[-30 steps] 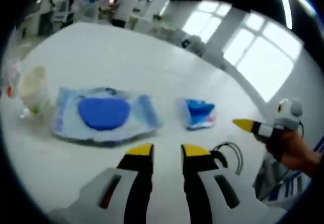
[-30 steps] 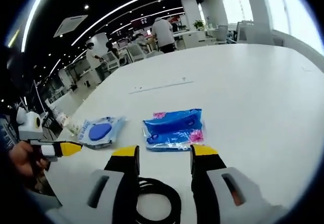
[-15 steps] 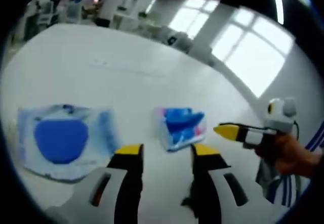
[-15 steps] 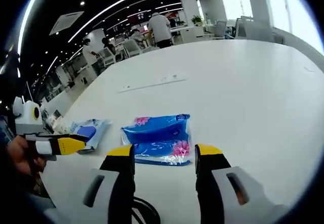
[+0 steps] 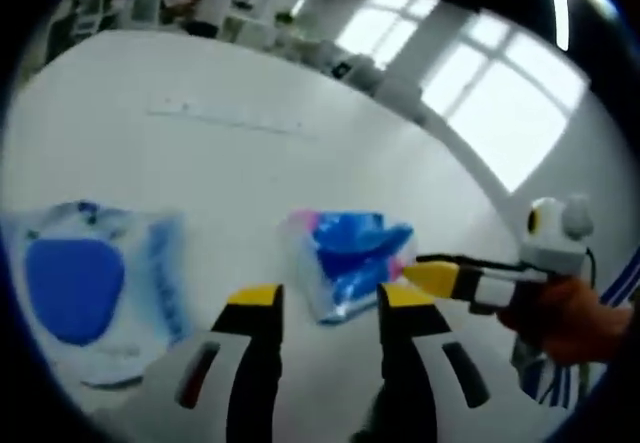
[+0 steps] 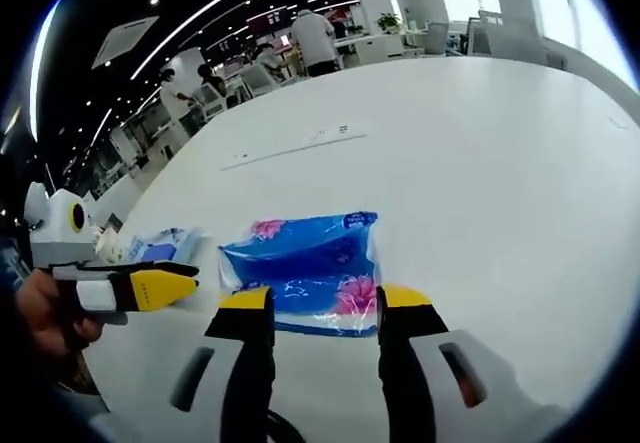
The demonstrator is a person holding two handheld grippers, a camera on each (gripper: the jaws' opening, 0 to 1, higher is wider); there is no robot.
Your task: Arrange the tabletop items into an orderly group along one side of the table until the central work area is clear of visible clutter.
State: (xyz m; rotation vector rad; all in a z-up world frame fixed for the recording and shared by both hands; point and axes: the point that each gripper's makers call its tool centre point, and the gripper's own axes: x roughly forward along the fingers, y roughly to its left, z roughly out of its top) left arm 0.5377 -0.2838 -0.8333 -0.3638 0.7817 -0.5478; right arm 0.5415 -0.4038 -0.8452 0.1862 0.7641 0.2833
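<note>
A blue tissue pack with pink flower print lies flat on the white desk. In the right gripper view it sits directly ahead of the right tool, its near edge just beyond the two yellow-tipped jaws, which stand apart with nothing between them. In the left gripper view the same tissue pack lies just past the left tool, slightly toward its right jaw; this tool's jaws are also spread and hold nothing.

To the left of the left tool, a clear wipes packet with a round blue lid lies flat on the desk, well apart from the tissue pack. In the right gripper view this wipes packet shows beyond the left tool, which enters from the left, held in a person's hand.

In the left gripper view the right tool comes in from the right, its yellow tip close beside the tissue pack, gripped by a hand.

Beyond the desk, people stand among office furniture, and large bright windows line the wall.
</note>
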